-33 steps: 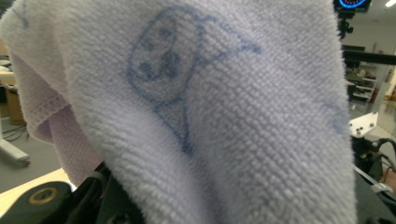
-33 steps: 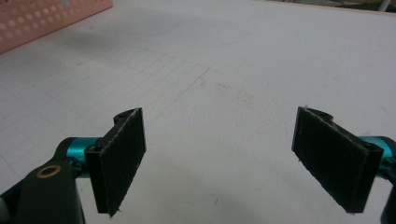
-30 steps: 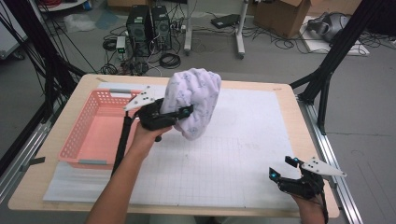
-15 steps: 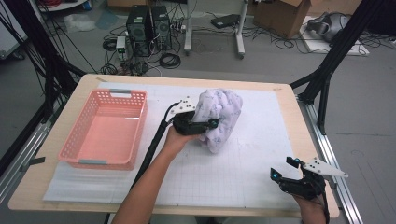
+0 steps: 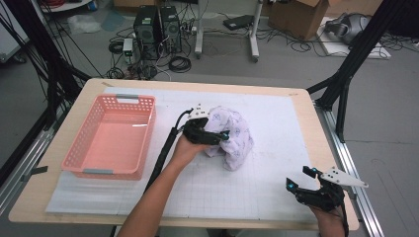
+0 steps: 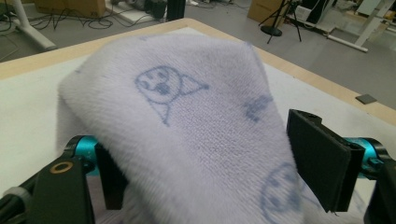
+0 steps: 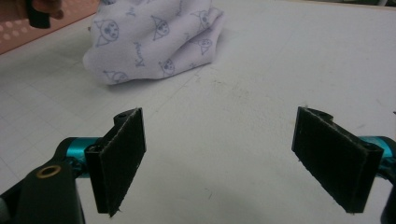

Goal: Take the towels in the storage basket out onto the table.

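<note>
Release step. Left tool (image 5: 223,136) at the crumpled lilac towel (image 5: 232,136), jaws just opened wide, cloth still lying between the pads (image 6: 322,163) but no longer pinched. Towel heaped near the middle of the bench (image 5: 276,123), on the white gridded mat (image 5: 217,187), to the right of the empty pink basket (image 5: 111,136) and well apart from it. Right tool (image 5: 299,178) resting at the near right corner of the bench, jaws spread and empty, towel (image 7: 154,39) some way ahead of them. Next move, by judgement: draw the left tool back clear of the fabric without dragging it, then find an edge or corner to pinch, probably with both tools, for spreading the heap flat.
</note>
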The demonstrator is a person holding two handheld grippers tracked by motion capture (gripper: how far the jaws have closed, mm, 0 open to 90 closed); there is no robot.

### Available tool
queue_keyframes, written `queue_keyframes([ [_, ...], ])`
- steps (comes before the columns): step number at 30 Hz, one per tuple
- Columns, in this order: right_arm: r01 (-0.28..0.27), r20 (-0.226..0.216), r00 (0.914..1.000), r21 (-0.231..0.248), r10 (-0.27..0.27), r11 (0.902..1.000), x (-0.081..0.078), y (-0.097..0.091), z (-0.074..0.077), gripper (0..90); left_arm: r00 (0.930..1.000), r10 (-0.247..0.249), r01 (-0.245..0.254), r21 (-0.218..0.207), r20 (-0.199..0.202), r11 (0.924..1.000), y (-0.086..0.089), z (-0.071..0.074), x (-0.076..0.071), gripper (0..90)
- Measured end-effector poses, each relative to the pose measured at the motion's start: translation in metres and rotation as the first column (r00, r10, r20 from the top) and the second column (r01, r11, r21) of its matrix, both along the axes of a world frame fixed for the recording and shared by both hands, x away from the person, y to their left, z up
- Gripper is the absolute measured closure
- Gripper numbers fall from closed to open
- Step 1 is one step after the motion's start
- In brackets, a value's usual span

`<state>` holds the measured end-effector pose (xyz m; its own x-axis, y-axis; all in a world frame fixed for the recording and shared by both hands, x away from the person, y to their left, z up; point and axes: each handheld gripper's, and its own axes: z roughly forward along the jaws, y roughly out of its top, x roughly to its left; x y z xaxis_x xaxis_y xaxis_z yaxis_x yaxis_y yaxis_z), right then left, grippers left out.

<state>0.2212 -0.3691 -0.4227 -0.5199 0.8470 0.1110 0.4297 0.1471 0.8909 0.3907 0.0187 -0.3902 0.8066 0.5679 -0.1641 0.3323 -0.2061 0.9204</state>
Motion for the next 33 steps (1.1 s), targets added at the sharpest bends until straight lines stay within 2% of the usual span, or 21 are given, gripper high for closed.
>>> queue_keyframes([
  [1, 0.000, 0.002, 1.0000, -0.002, 0.000, 1.0000, 0.000, 0.000, 0.000, 16.3, 0.9999, -0.001, 0.001, -0.011, 0.014, 0.9999, 0.003, 0.005, -0.004, 21.3],
  [3, 0.002, -0.005, 1.0000, -0.003, -0.002, 1.0000, 0.001, 0.000, 0.000, 16.3, 0.9966, 0.020, -0.016, -0.055, 0.080, 0.9984, 0.010, 0.011, -0.015, 19.7],
  [4, 0.004, -0.007, 1.0000, 0.000, -0.004, 1.0000, 0.001, 0.000, -0.001, 16.3, 0.9949, 0.027, -0.022, -0.053, 0.097, 0.9983, 0.012, 0.013, -0.019, 19.7],
  [6, 0.004, -0.007, 1.0000, 0.005, -0.004, 1.0000, 0.001, 0.001, 0.000, 16.4, 0.9965, 0.025, -0.021, -0.049, 0.080, 0.9986, 0.018, 0.016, -0.024, 19.7],
  [9, -0.001, -0.009, 1.0000, -0.003, 0.001, 1.0000, 0.001, 0.002, 0.000, 16.3, 0.9960, 0.028, -0.023, -0.062, 0.085, 0.9978, 0.027, 0.015, -0.034, 19.7],
  [11, -0.003, -0.003, 1.0000, -0.007, 0.003, 1.0000, 0.002, 0.002, -0.001, 16.3, 0.9968, 0.025, -0.020, -0.067, 0.076, 0.9976, 0.031, 0.013, -0.041, 19.8],
  [13, -0.002, -0.005, 1.0000, 0.001, 0.002, 1.0000, 0.003, 0.002, -0.001, 16.3, 0.9960, 0.031, -0.026, -0.058, 0.084, 0.9980, 0.035, 0.010, -0.047, 19.8],
  [15, -0.001, -0.008, 1.0000, 0.003, 0.001, 1.0000, 0.004, 0.002, -0.001, 16.3, 0.9970, 0.033, -0.028, -0.069, 0.069, 0.9972, 0.038, 0.007, -0.052, 19.8],
  [17, -0.004, -0.005, 1.0000, -0.001, 0.004, 1.0000, 0.005, 0.003, -0.001, 16.3, 0.9968, 0.034, -0.029, -0.077, 0.073, 0.9966, 0.041, 0.004, -0.056, 20.0],
  [33, 0.006, -0.016, 0.9999, 0.008, -0.005, 1.0000, 0.009, 0.004, -0.002, 16.3, 0.9961, 0.054, -0.048, -0.080, 0.070, 0.9956, 0.058, -0.006, -0.071, 20.8],
])
